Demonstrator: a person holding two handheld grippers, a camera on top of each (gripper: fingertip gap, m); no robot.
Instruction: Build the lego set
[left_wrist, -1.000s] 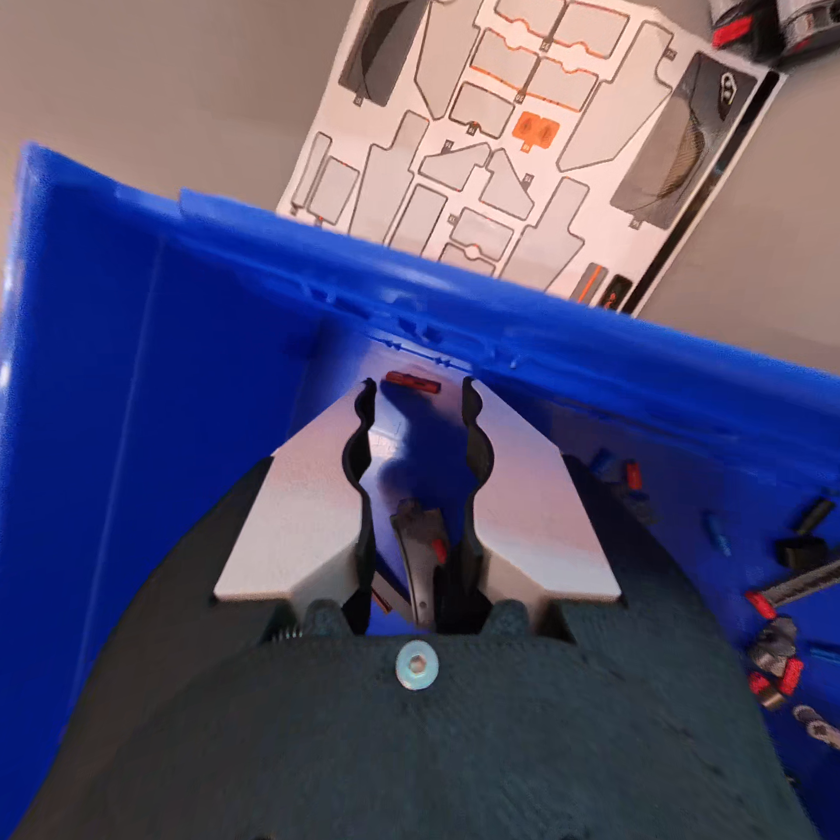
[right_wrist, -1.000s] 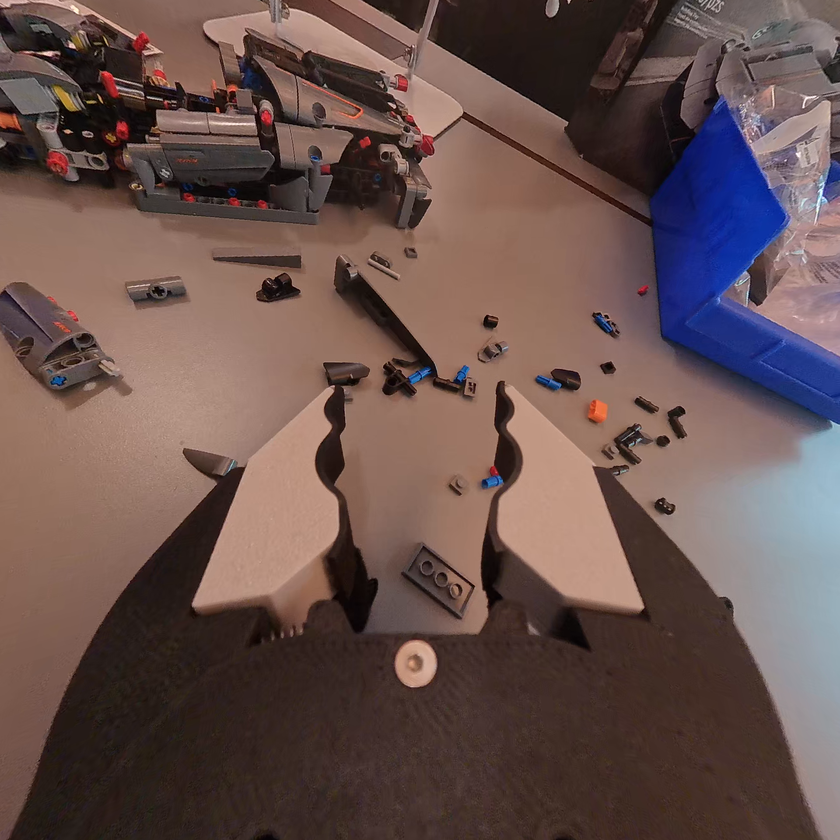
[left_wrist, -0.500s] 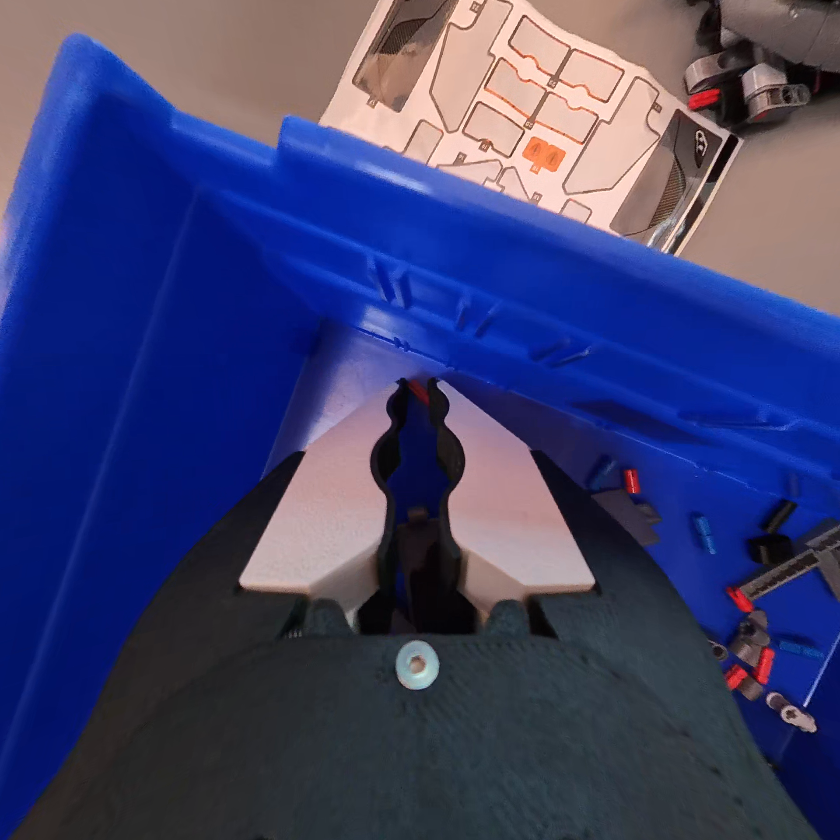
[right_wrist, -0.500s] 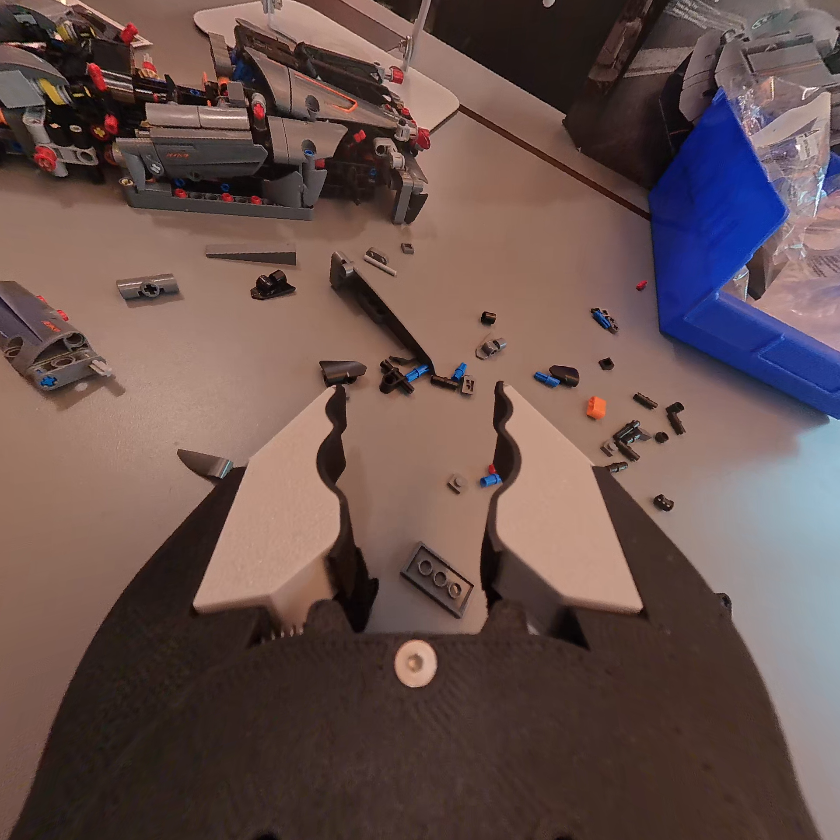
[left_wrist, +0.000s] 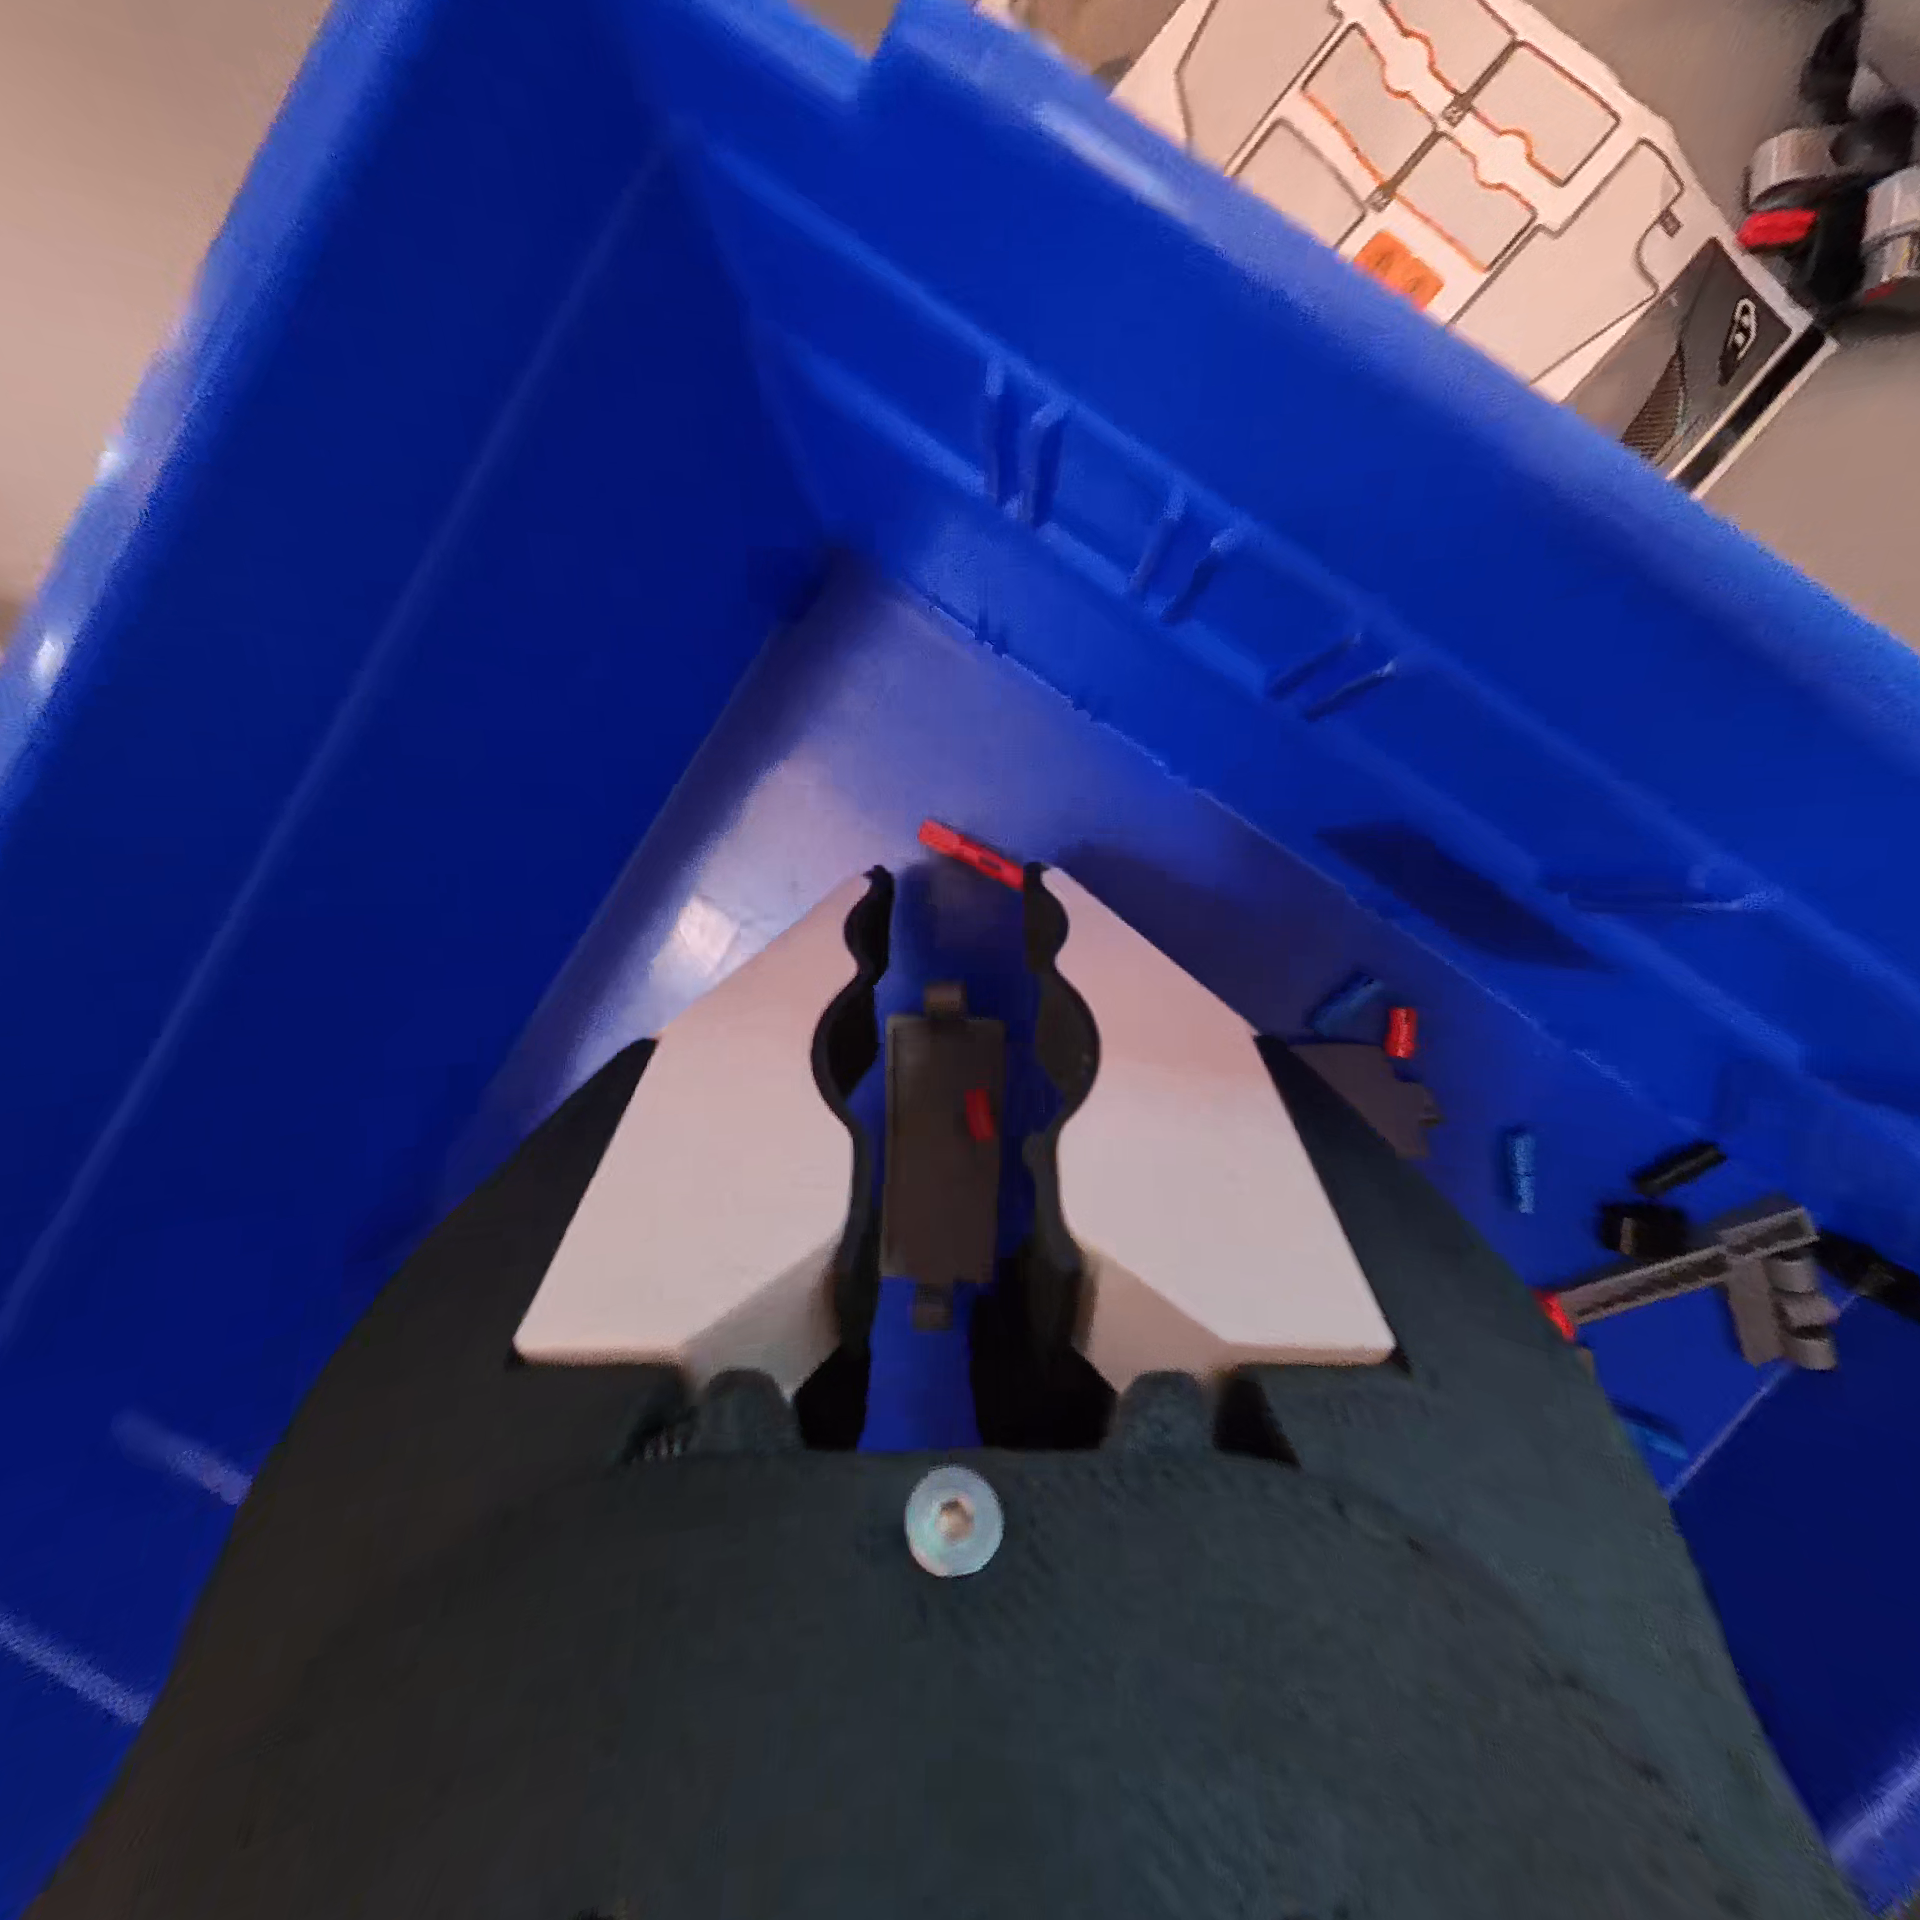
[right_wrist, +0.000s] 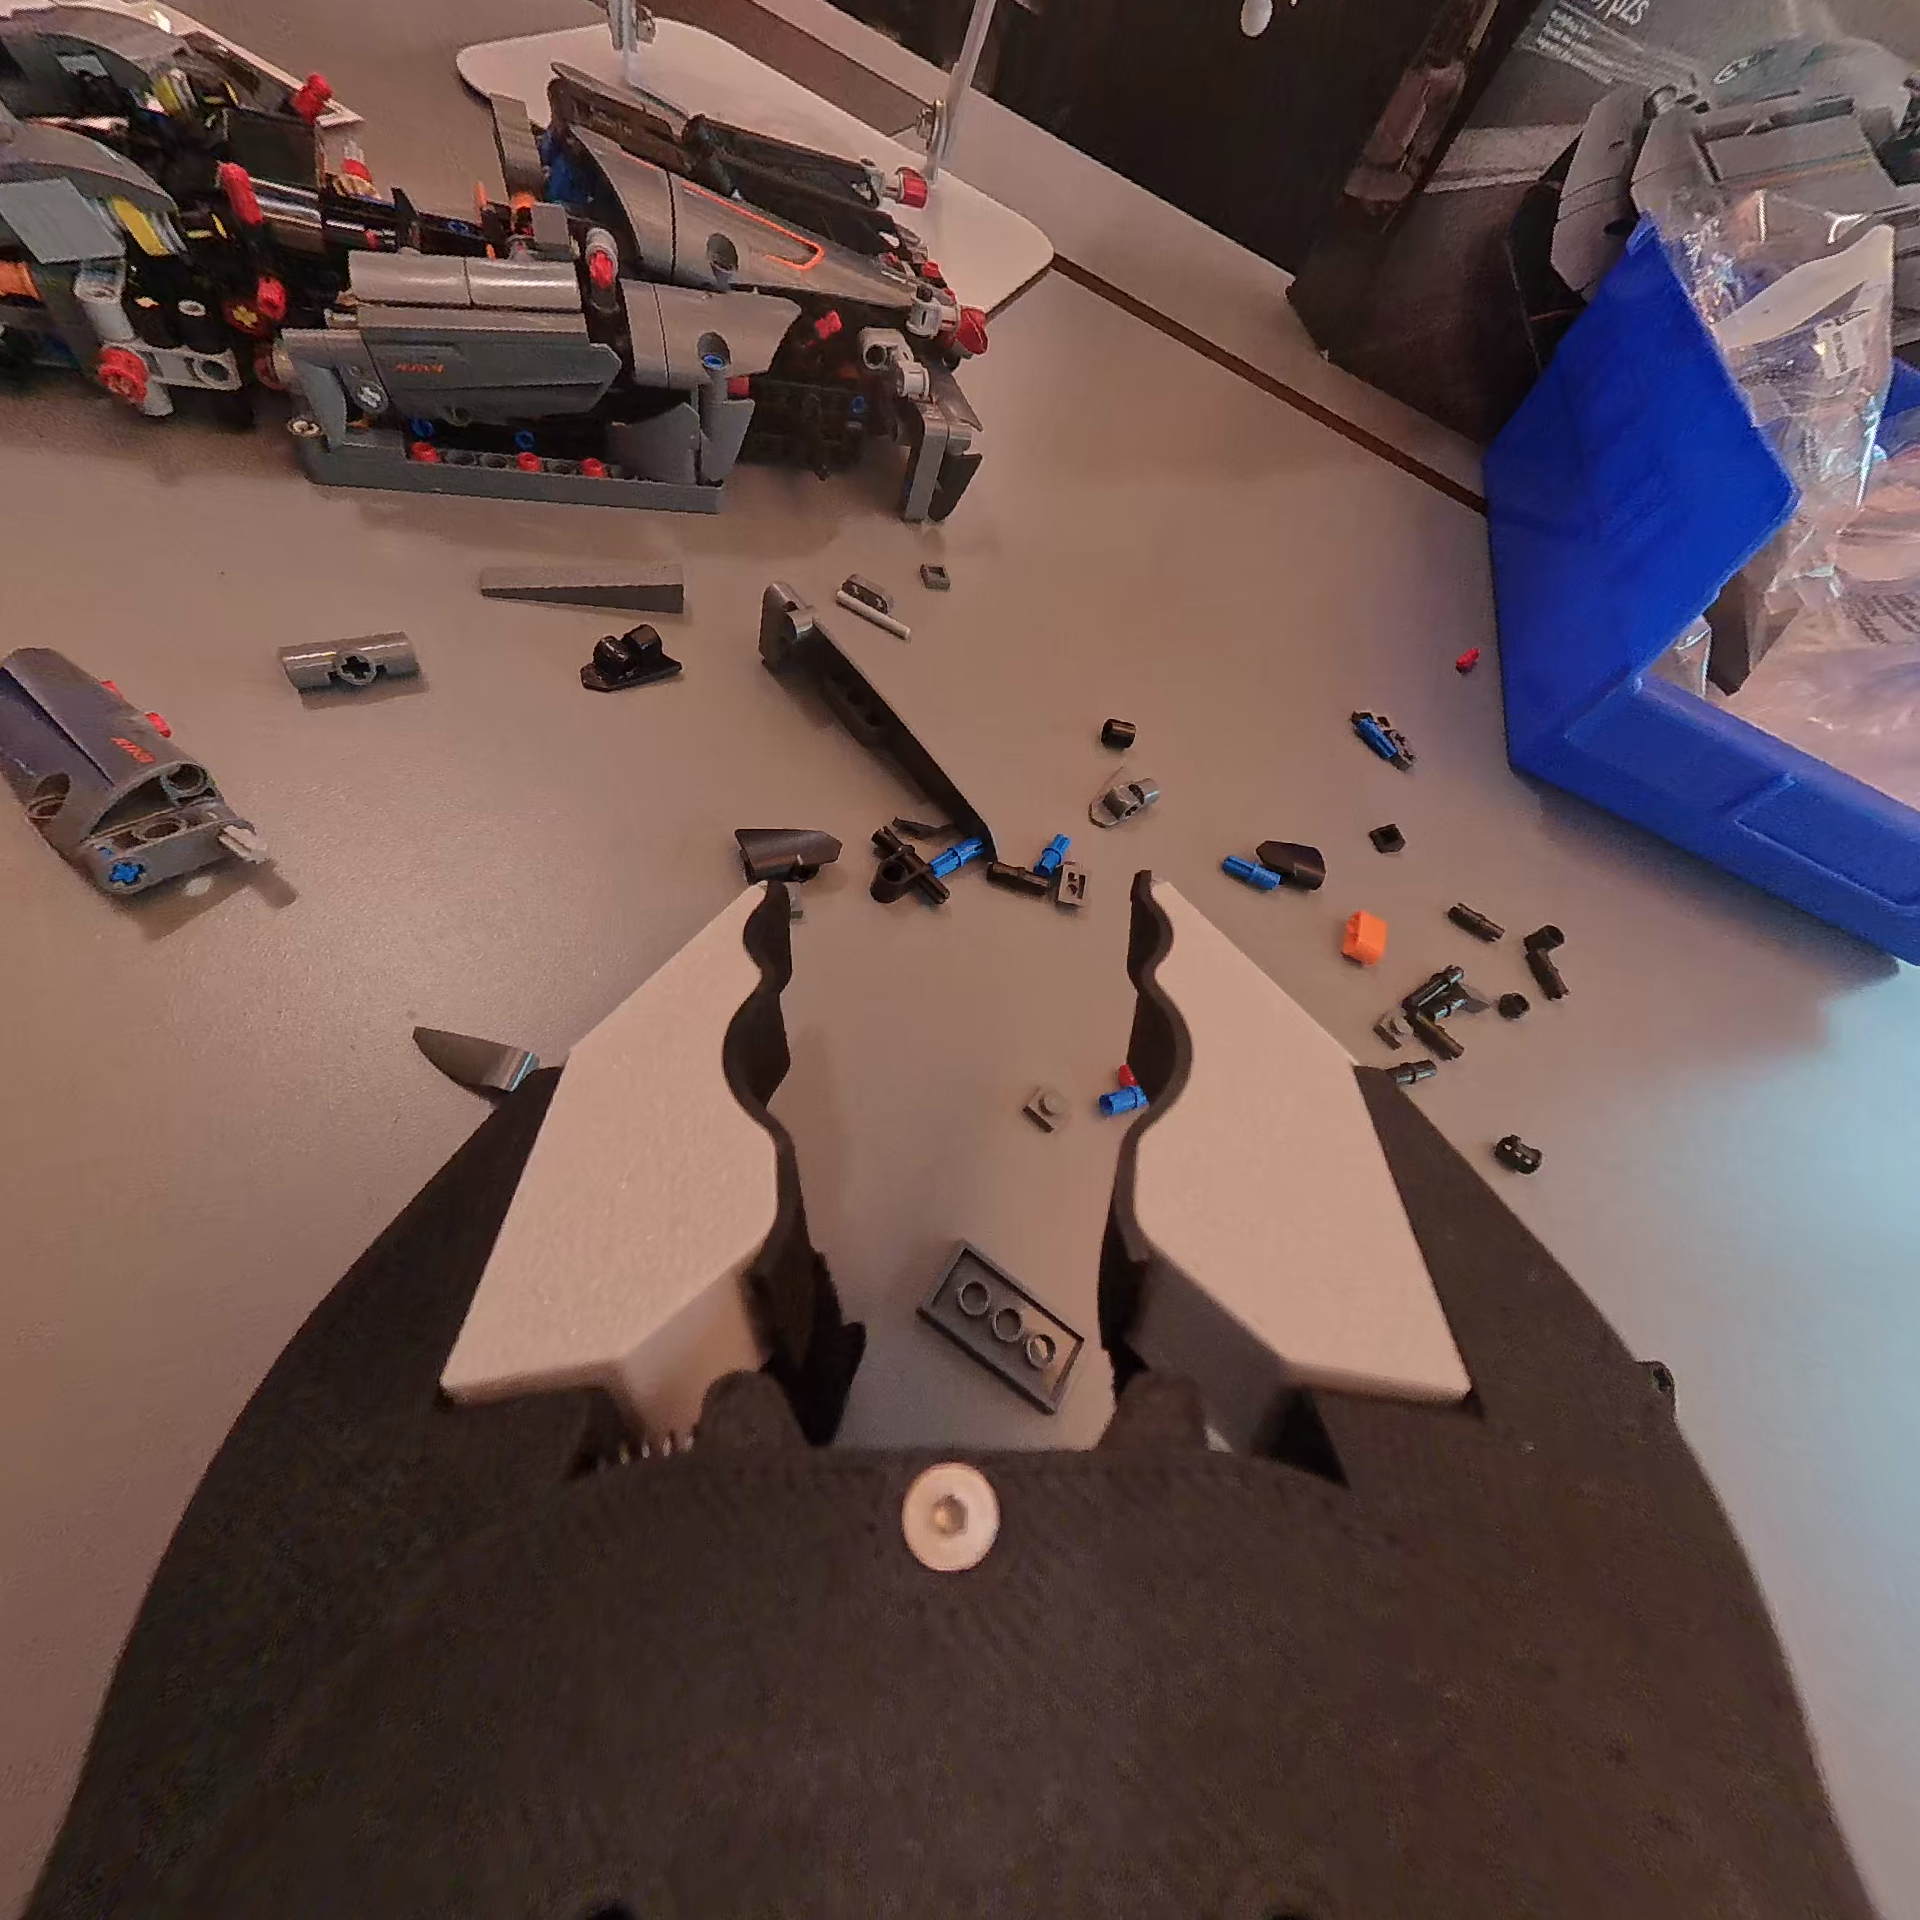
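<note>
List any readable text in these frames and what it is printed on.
No text is quoted here; these items carry writing:
sticker sheet: small marks, blurred.
dark box: white print, cut off at the frame edge.
grey model panel: orange marking, too small.
bag label: too small.

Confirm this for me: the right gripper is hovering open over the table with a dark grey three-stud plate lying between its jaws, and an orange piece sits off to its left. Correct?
Nearly. In the right wrist view the right gripper is open over the table, and the dark grey three-stud plate lies between its jaws, but the orange piece sits off to its right, not its left.
</note>
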